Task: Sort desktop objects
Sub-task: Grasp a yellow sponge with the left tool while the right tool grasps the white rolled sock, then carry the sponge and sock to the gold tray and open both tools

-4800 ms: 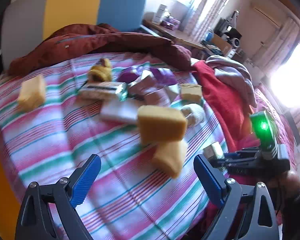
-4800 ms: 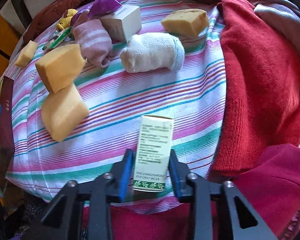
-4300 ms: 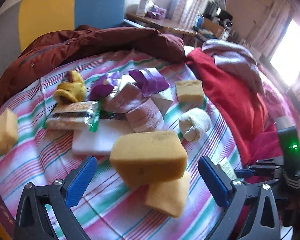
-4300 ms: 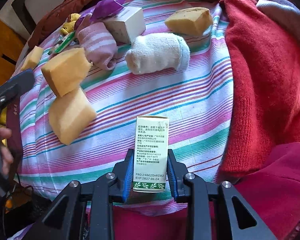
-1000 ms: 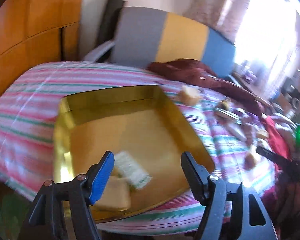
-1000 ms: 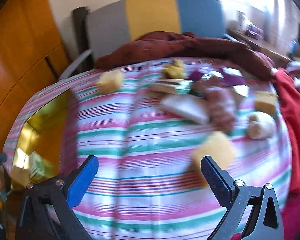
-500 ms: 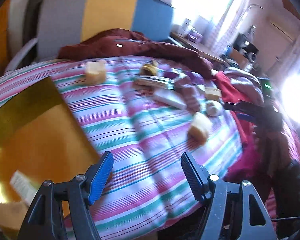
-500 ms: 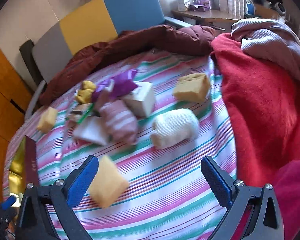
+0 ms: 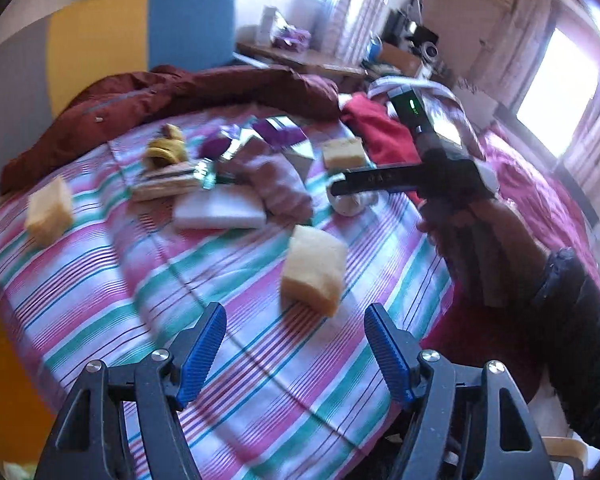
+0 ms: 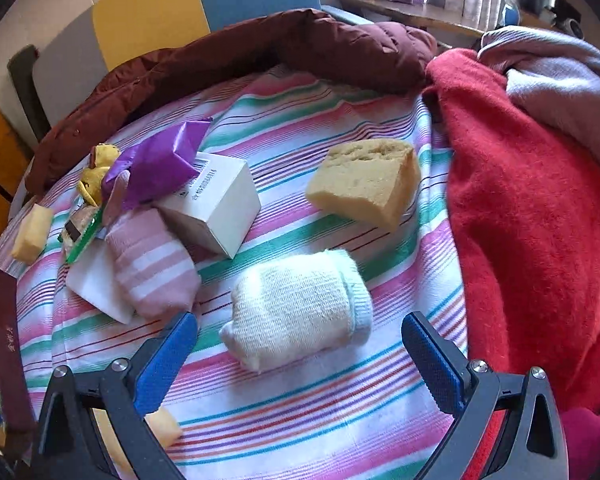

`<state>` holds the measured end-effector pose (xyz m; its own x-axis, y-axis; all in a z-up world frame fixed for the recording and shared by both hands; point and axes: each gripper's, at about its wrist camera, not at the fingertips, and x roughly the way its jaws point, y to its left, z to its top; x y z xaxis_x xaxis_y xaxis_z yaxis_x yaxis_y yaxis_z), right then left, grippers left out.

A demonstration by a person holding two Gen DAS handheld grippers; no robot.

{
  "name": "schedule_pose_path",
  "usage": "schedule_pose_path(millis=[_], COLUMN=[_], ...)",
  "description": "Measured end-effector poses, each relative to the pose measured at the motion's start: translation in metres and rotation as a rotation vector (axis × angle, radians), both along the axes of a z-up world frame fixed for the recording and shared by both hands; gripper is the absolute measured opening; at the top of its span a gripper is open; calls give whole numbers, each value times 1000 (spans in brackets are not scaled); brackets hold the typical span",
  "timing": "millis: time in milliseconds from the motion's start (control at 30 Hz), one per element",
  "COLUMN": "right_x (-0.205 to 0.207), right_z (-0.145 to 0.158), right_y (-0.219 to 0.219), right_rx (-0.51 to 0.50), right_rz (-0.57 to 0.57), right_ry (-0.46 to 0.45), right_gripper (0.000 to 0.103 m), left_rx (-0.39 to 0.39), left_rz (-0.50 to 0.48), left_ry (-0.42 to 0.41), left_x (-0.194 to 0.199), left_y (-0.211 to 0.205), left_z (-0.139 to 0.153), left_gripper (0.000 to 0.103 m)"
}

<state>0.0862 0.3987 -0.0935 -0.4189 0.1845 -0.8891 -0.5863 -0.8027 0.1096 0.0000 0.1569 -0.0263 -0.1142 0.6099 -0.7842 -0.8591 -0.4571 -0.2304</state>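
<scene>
Our right gripper (image 10: 300,354) hangs wide open and empty, its blue pads either side of the rolled white sock (image 10: 300,310), which lies on the striped cloth (image 10: 320,432) at about 12 o'clock from the jaws and just beyond them, not yet touched. Our left gripper (image 9: 296,344) is also empty; its jaws are opening, with nothing between them, and a yellow sponge (image 9: 314,270) sits just ahead at 12 o'clock. We judge the step in hand to be a pick on each side. To do it well, we would lower the right jaws until the pads straddle the sock's middle, across its short width, then close gently since it is soft and will squash. Farther out, at 10 o'clock from the sock, a pink striped sock (image 10: 152,264) touches a white box (image 10: 216,208); we should keep our left pad off it. At 1 o'clock lies another sponge (image 10: 366,182), well apart, and the red blanket (image 10: 532,220) borders the cloth at 3 o'clock.
</scene>
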Motion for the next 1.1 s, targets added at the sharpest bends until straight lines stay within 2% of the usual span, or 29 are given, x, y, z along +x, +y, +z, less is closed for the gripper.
schedule_pose_path(millis=[200, 233, 300, 333, 467, 600, 700, 733, 833, 1100], right_x=[-8, -9, -10, -10, -9, -8, -7, -8, -8, 3], right_z=[-5, -6, -10, -11, -10, -10, -8, -8, -7, 7], right_y=[-2, -3, -2, -4, -6, -3, -4, -5, -5, -2], right_rx=[32, 33, 29, 32, 46, 37, 40, 44, 52, 49], right_rz=[31, 36, 43, 44, 51, 43, 41, 42, 40, 14], right_ry=[-24, -29, -47, -57, -61, -55, -52, -50, -48, 28], right_gripper=[102, 99, 86, 76, 76, 76, 76, 76, 75, 74], left_rx=[-37, -44, -53, -59, -83, -127, -137, -134, -88, -30], left_rz=[-60, -64, -70, -68, -76, -77, -77, -81, -67, 32], left_ry=[-20, -18, -30, -38, -43, -15, 7, -1, -42, -64], left_x=[-1, -2, -5, -6, -9, -9, -9, -10, -12, -11], left_y=[36, 43, 53, 58, 71, 84, 87, 87, 79, 39], left_z=[-20, -23, -30, -33, -42, -54, -63, -67, -69, -50], left_gripper=[74, 74, 74, 74, 74, 74, 68, 62, 56, 56])
